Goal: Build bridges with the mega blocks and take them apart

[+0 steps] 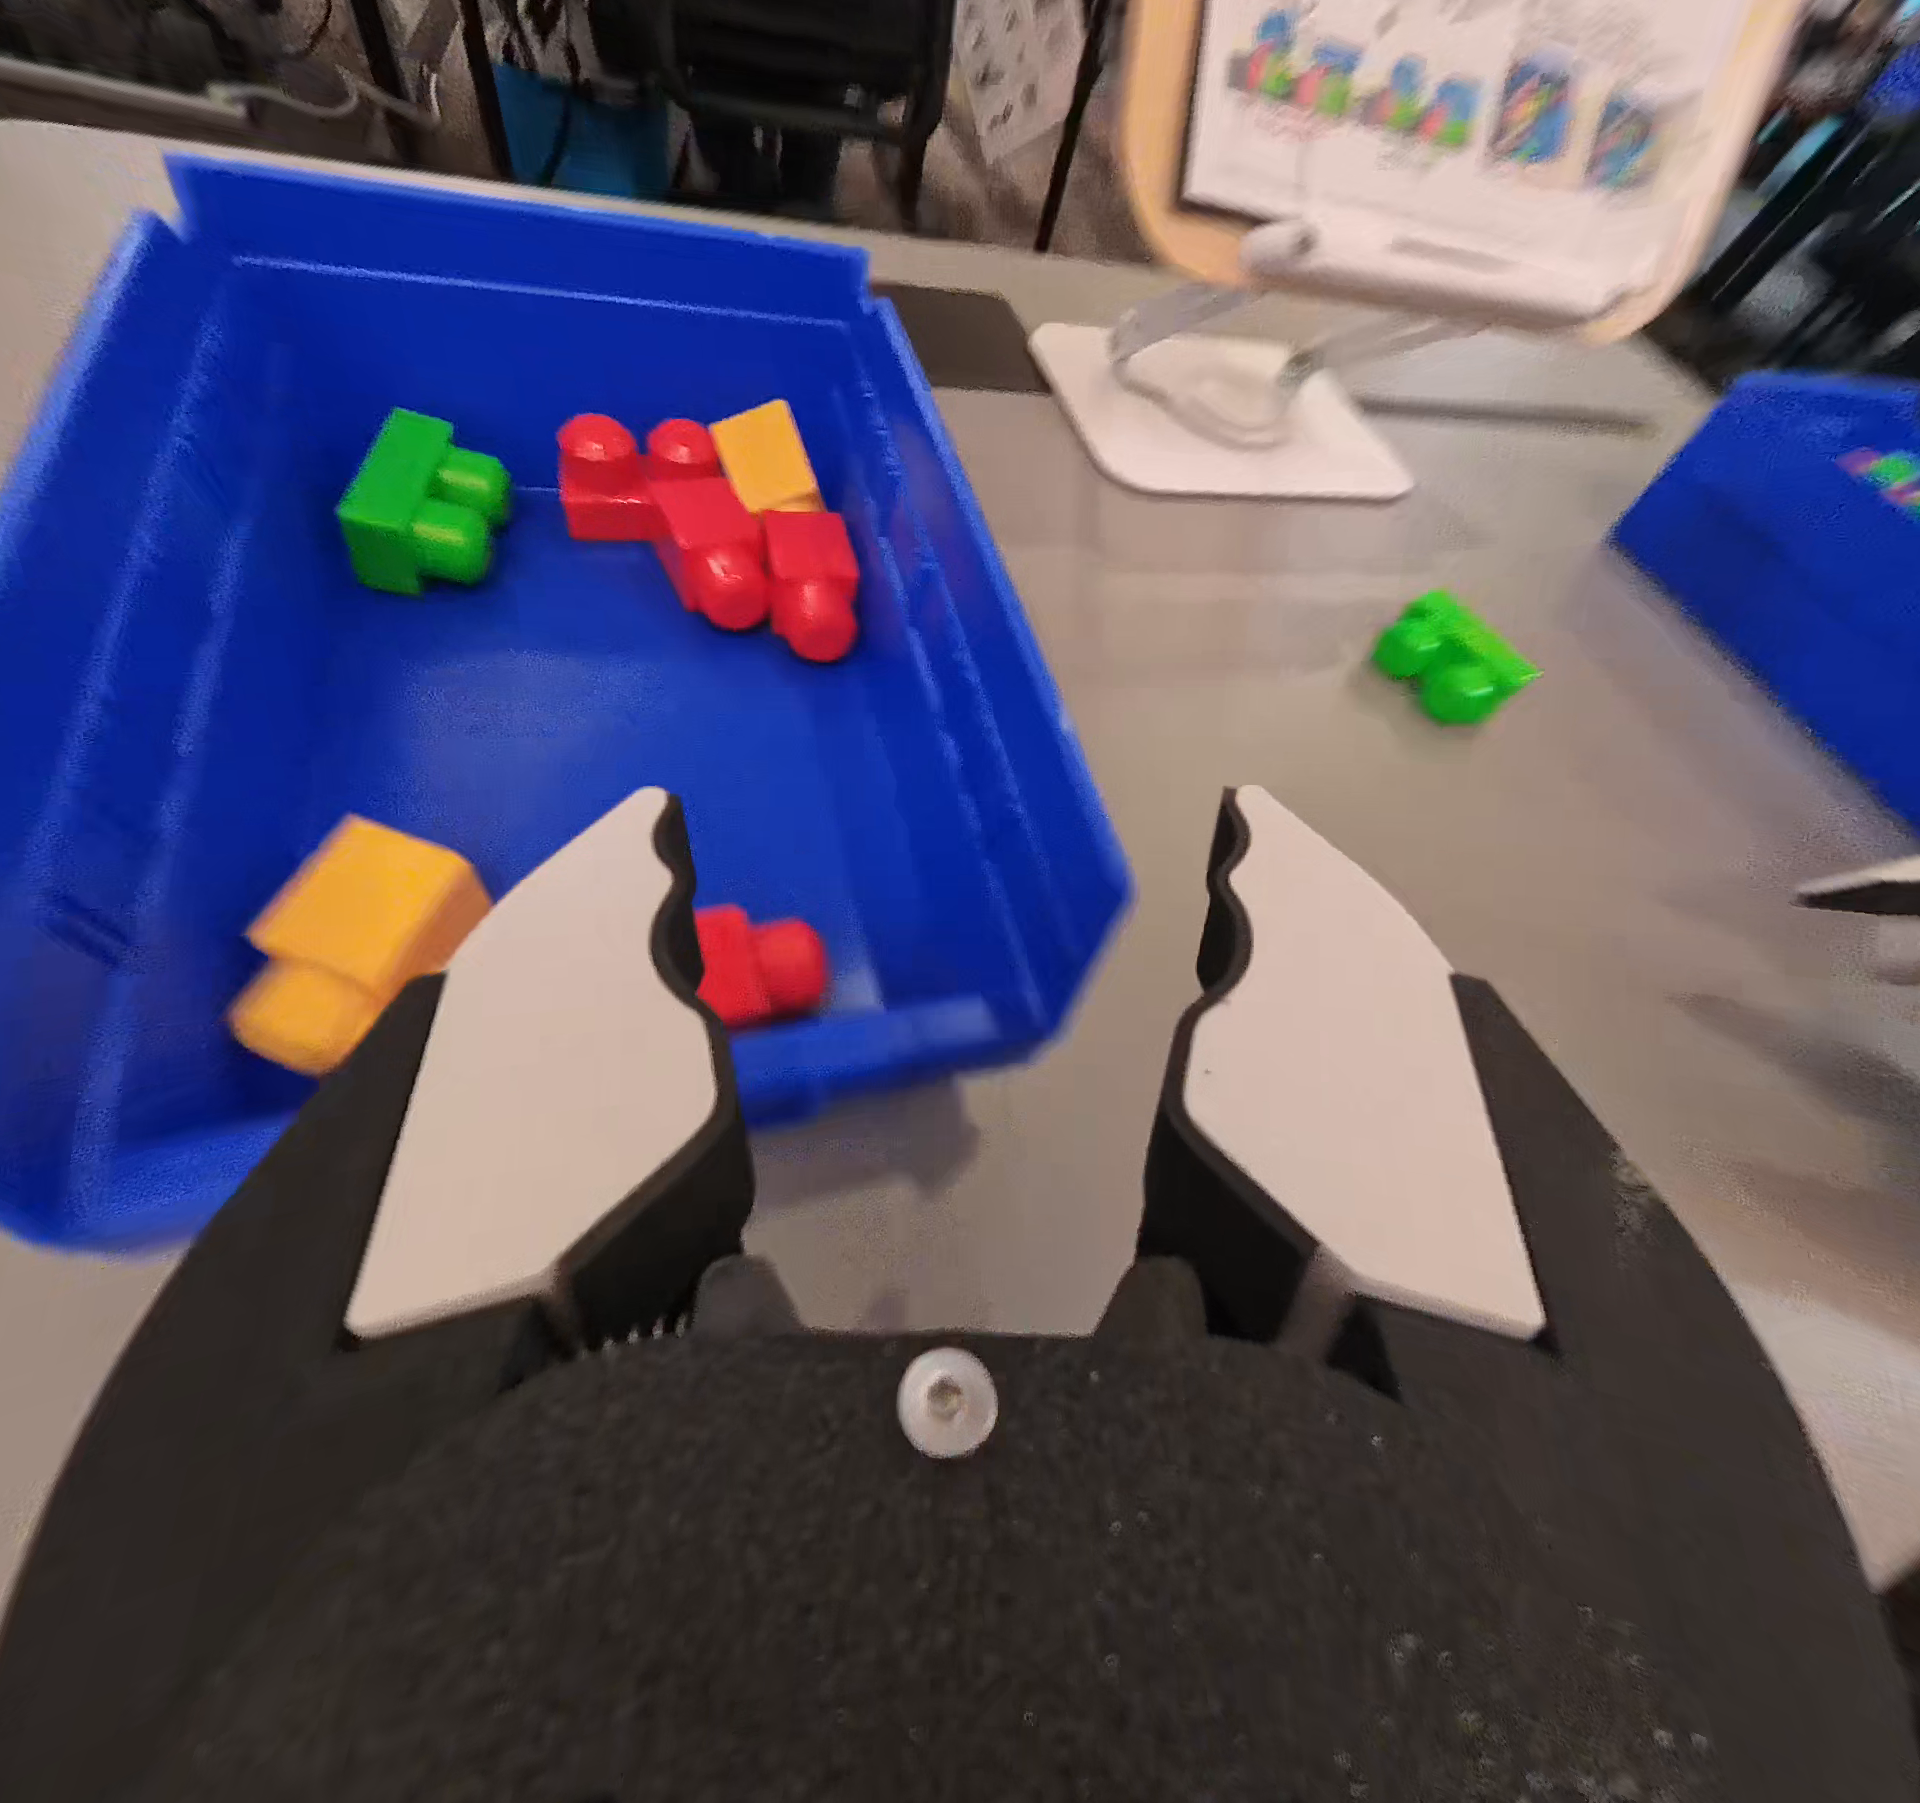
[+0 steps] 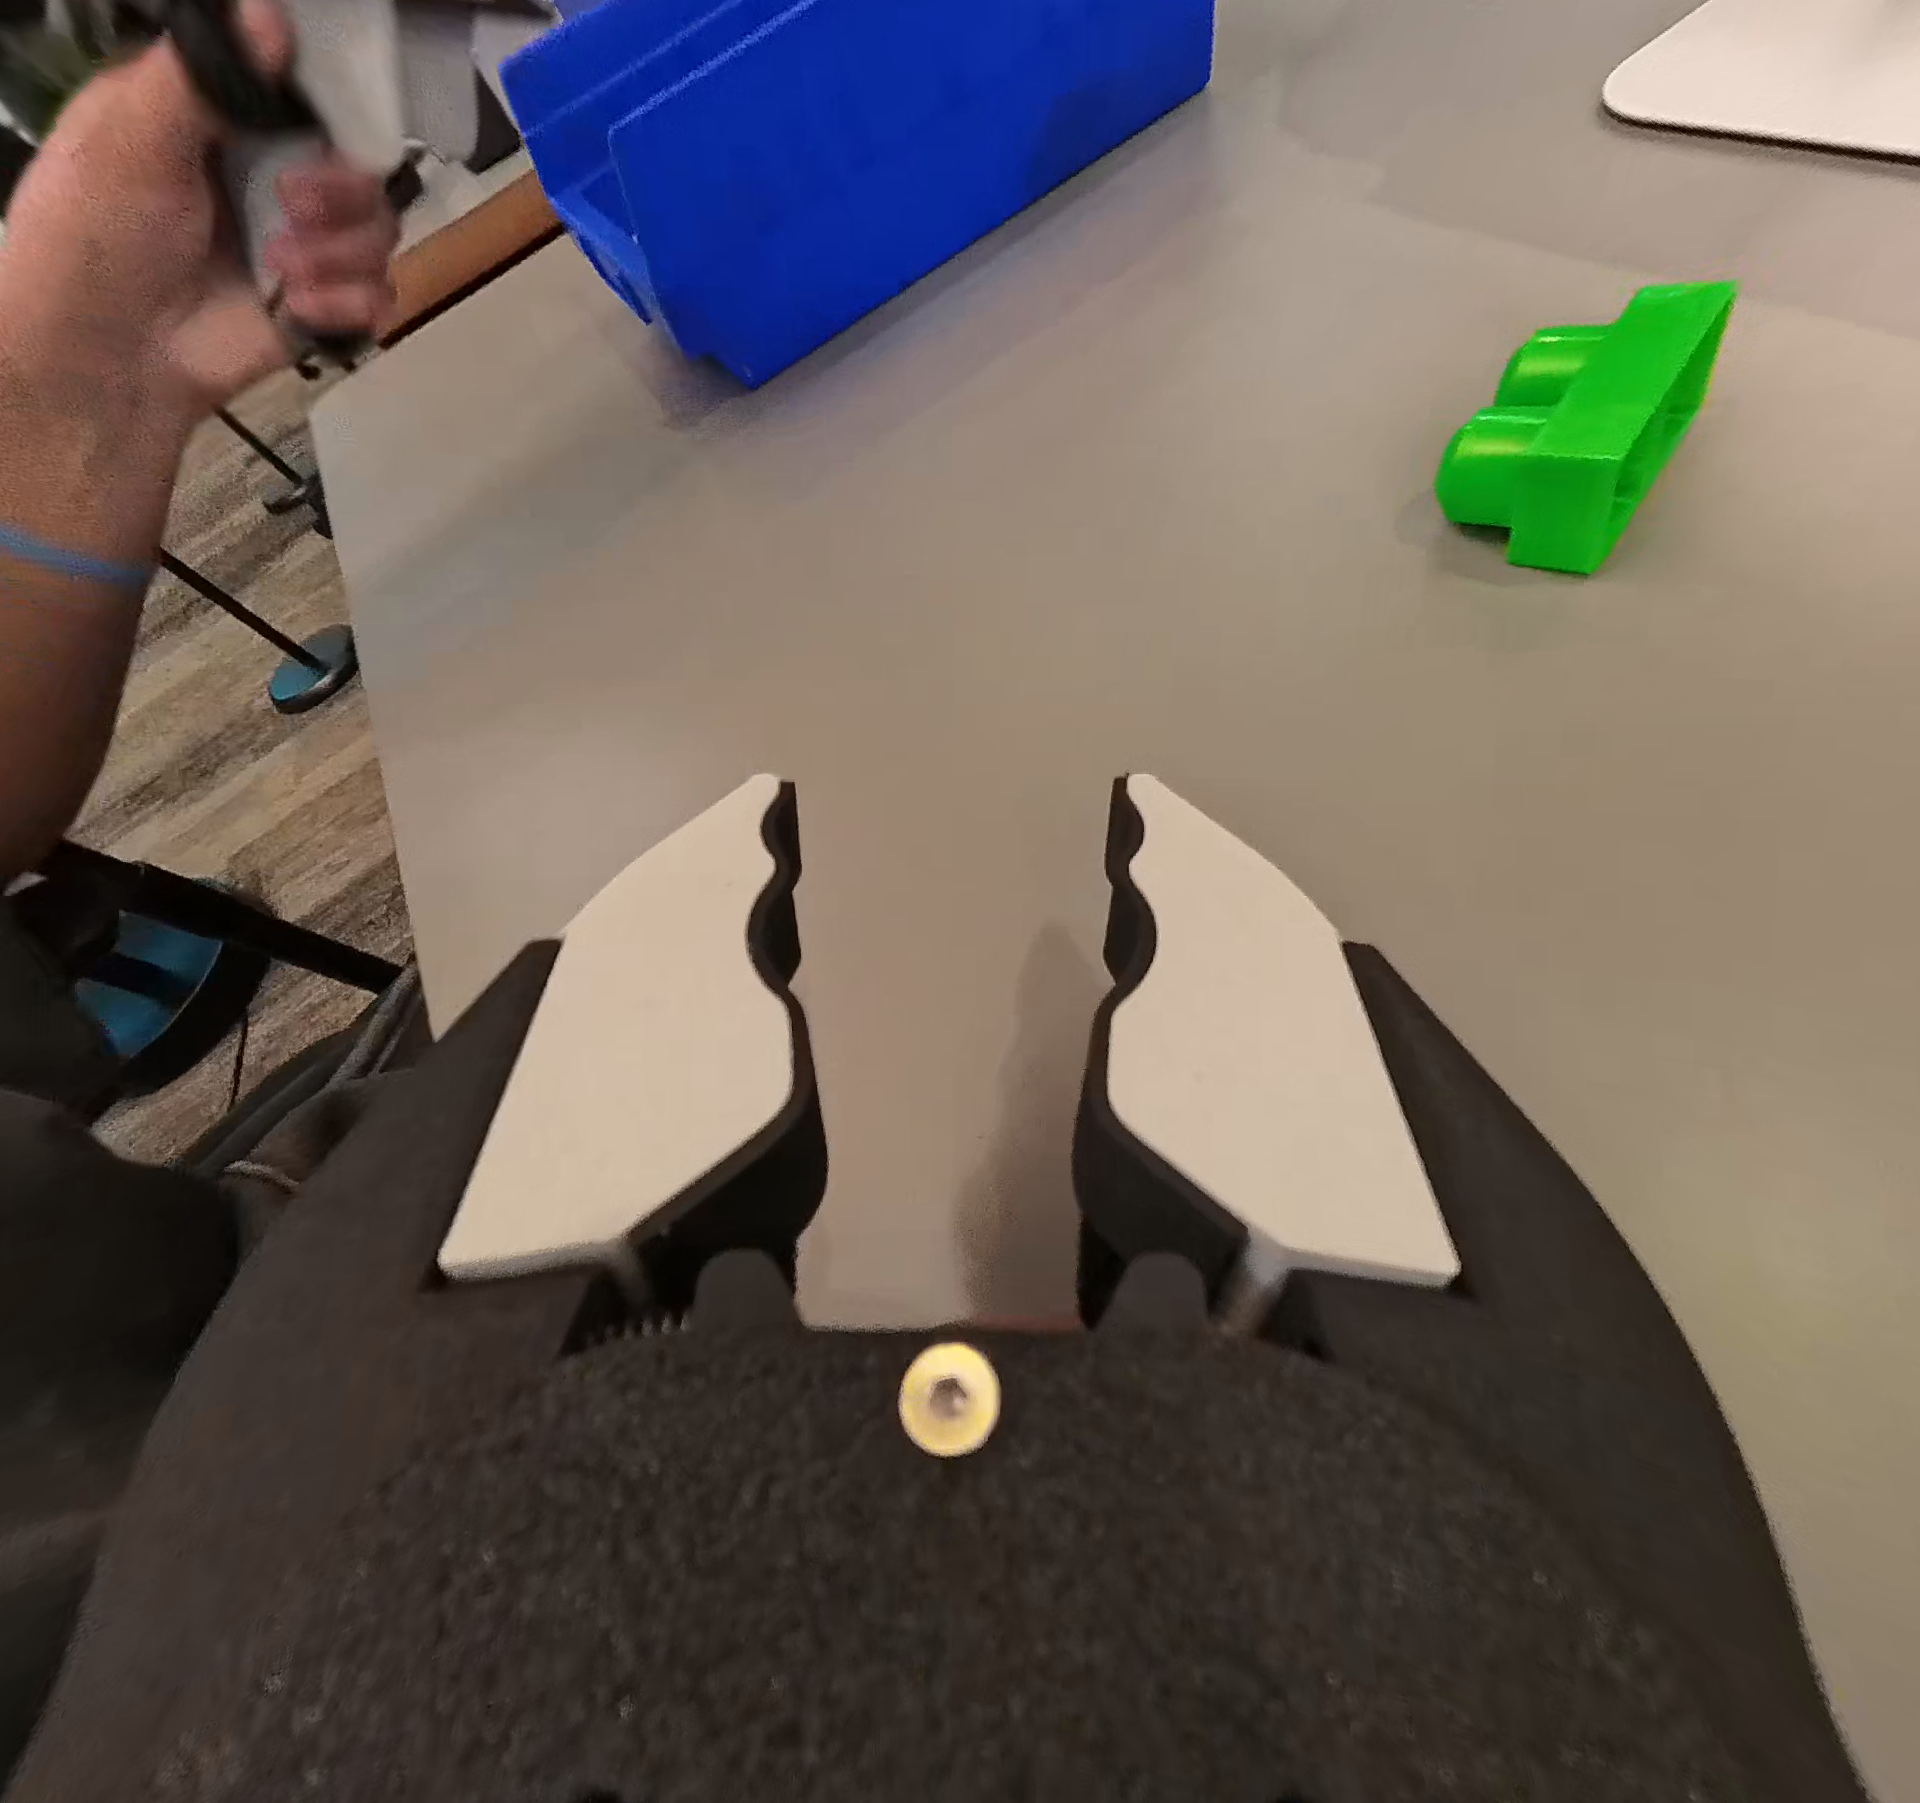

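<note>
In the left wrist view a blue bin (image 1: 966, 631) holds a green block (image 1: 416, 506), several red blocks (image 1: 717, 527), two yellow blocks (image 1: 353, 932) and a small red block (image 1: 764, 964). My left gripper (image 1: 951, 808) is open and empty, over the bin's near right corner. A green two-stud block (image 1: 1449, 657) lies on its side on the grey table; it also shows in the right wrist view (image 2: 1579, 434). My right gripper (image 2: 951, 797) is open and empty above bare table, the green block ahead to its right.
A second blue bin (image 1: 1787, 548) stands at the right. A stand with a picture sheet (image 1: 1455, 70) rests on a white base (image 1: 1226, 434) behind. In the right wrist view a hand (image 2: 114, 278) holds the left gripper beside the blue bin (image 2: 883, 132); the table edge (image 2: 364, 714) runs at left.
</note>
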Demonstrator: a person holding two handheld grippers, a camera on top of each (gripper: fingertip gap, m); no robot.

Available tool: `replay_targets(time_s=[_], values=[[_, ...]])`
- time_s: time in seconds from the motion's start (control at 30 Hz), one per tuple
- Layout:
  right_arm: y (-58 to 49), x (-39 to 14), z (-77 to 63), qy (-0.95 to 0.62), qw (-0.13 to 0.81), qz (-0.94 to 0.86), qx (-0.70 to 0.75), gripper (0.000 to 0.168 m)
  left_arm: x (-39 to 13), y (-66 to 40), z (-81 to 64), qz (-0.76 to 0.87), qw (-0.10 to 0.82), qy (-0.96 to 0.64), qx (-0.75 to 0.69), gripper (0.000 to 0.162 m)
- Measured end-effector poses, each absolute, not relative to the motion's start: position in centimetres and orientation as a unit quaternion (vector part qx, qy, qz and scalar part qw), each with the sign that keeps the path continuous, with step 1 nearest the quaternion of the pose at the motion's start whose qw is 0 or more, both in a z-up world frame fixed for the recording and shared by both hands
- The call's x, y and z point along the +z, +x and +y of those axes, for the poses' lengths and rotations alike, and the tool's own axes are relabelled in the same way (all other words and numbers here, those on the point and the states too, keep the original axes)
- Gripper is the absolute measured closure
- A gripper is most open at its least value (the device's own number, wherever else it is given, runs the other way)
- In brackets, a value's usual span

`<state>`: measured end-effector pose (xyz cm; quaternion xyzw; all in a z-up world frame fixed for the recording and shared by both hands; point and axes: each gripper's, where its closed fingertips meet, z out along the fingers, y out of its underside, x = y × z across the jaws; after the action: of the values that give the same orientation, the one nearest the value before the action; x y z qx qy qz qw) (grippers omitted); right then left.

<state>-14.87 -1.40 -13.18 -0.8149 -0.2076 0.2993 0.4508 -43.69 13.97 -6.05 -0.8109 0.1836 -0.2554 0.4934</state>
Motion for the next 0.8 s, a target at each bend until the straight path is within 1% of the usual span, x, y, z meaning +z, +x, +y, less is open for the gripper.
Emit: replay_targets(time_s=[0.07,0.13,0.2,0.27,0.3,0.33,0.43,0.57,0.6,0.73,0.8], values=[[-15.1,-13.5,-1.2,-0.817,0.447,-0.213,0.295,0.112,-6.2,-44.1,18.2,0.207,0.475,-0.833,-0.196,0.066],[-15.3,-13.5,-1.2,-0.817,0.445,-0.214,0.297,0.112,-6.8,-44.5,22.6,0.216,0.454,-0.852,-0.146,0.071],[-15.3,-13.6,-1.2,-0.817,0.444,-0.214,0.297,0.112,-8.3,-44.2,26.4,0.214,0.409,-0.878,-0.129,0.068],[-15.2,-13.8,-1.1,-0.819,0.443,-0.215,0.295,0.112,-10.3,-43.6,29.7,0.207,0.363,-0.902,-0.109,0.070],[-15.1,-13.9,-1.1,-0.820,0.442,-0.214,0.295,0.112,-11.3,-43.5,31.4,0.197,0.351,-0.911,-0.094,0.075],[-15.0,-13.9,-1.0,-0.820,0.441,-0.213,0.296,0.112,-12.3,-43.4,32.8,0.185,0.341,-0.918,-0.082,0.077],[-14.6,-13.9,-0.9,-0.821,0.440,-0.208,0.298,0.112,-15.1,-42.3,35.1,0.157,0.288,-0.939,-0.104,0.072],[-14.1,-13.5,-0.8,-0.819,0.446,-0.203,0.300,0.112,-16.9,-41.0,36.0,0.138,0.261,-0.946,-0.129,0.074],[-14.0,-13.3,-0.8,-0.817,0.447,-0.203,0.302,0.112,-17.0,-41.3,36.2,0.134,0.263,-0.948,-0.120,0.080],[-14.0,-13.1,-0.9,-0.815,0.448,-0.206,0.304,0.112,-17.1,-42.0,36.0,0.145,0.258,-0.951,-0.086,0.088],[-14.1,-13.2,-1.0,-0.815,0.447,-0.206,0.306,0.112,-17.8,-42.0,35.7,0.163,0.242,-0.954,-0.066,0.092]])
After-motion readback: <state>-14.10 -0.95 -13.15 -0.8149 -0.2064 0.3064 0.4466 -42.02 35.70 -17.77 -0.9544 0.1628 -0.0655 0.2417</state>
